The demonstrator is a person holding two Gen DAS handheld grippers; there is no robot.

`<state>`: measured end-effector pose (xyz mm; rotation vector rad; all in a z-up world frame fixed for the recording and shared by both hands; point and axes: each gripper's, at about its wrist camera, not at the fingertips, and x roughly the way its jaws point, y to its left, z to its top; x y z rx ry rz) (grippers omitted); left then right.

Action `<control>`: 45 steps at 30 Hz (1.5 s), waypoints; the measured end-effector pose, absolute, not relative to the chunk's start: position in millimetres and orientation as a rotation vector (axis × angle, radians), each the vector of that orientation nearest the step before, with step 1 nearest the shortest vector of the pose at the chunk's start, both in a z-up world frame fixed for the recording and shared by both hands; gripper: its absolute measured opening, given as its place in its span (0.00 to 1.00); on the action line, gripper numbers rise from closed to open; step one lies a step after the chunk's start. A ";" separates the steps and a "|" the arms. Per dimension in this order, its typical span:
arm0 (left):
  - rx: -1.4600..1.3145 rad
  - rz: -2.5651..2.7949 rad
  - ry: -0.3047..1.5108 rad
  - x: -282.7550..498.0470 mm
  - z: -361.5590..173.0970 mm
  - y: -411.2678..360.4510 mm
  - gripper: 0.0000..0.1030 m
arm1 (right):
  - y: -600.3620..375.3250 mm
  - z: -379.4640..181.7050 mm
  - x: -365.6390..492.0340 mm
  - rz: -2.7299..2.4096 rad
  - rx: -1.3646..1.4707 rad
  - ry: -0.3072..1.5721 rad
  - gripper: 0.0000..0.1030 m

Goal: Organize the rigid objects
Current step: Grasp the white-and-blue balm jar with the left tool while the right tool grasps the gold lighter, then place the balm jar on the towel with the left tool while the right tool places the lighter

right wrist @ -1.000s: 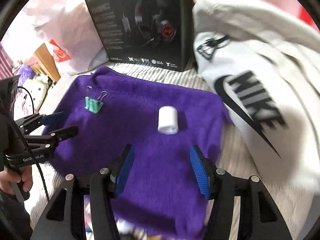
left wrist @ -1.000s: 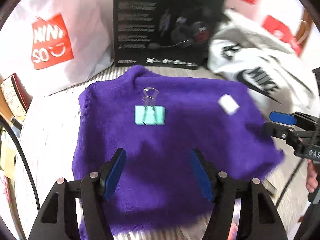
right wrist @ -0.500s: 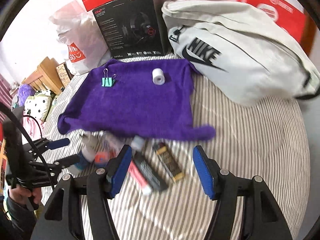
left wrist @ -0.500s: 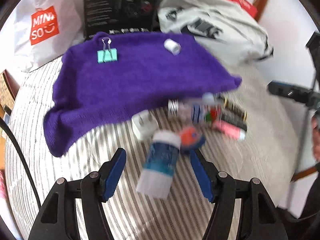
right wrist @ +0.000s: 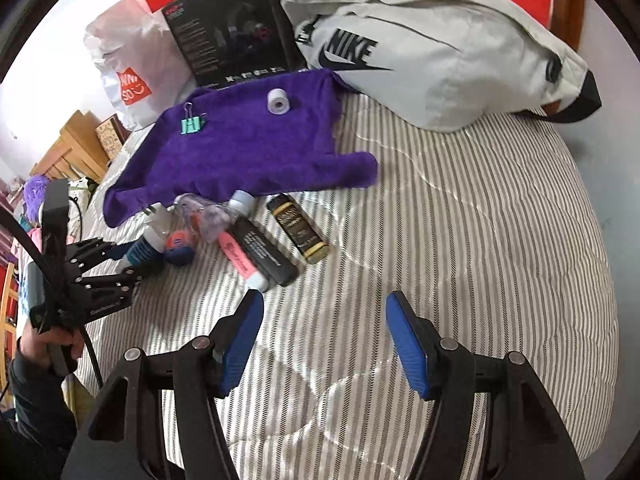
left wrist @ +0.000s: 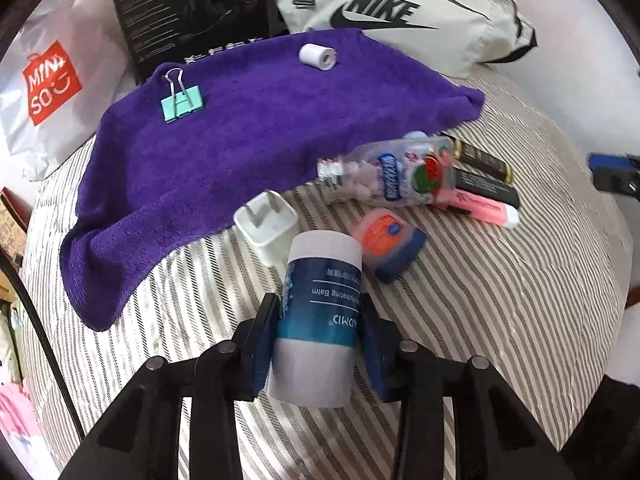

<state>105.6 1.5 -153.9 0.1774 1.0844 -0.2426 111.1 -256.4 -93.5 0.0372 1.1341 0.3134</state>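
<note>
My left gripper [left wrist: 320, 316] is shut on a blue and white balm bottle [left wrist: 318, 308] above the striped bed; it also shows in the right wrist view [right wrist: 146, 248]. A purple towel [left wrist: 248, 128] holds a green binder clip [left wrist: 182, 100] and a white tape roll [left wrist: 318, 55]. Beside the towel lie a white charger [left wrist: 266, 226], an orange and blue tin [left wrist: 390, 240], a clear candy bottle [left wrist: 394, 176], a pink tube [left wrist: 480, 208] and two black tubes [left wrist: 486, 188]. My right gripper [right wrist: 324, 336] is open and empty over bare bedding.
A white Nike bag [right wrist: 436, 44], a black headset box [right wrist: 230, 36] and a Miniso bag [right wrist: 128, 76] stand behind the towel. The striped mattress [right wrist: 480, 240] extends to the right. Wooden furniture [right wrist: 68, 152] is at the far left.
Both grippers pulled back from the towel toward the pile of items. My left gripper closed on the balm bottle, which lay loose between its open jaws half a second ago.
</note>
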 end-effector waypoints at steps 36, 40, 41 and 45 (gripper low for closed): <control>0.053 -0.150 1.076 93.0 -153.1 7.5 0.36 | -193.2 -159.3 170.5 0.458 -0.298 1.208 0.26; 0.039 -0.147 1.089 92.7 -151.7 9.0 0.36 | -190.7 -158.8 173.1 0.477 -0.330 1.216 0.24; 0.036 -0.145 1.094 92.3 -151.4 9.8 0.36 | -191.1 -158.7 174.2 0.475 -0.328 1.228 0.24; 0.052 -0.140 1.091 90.8 -151.9 7.7 0.36 | -194.7 -158.5 166.3 0.468 -0.347 1.245 0.24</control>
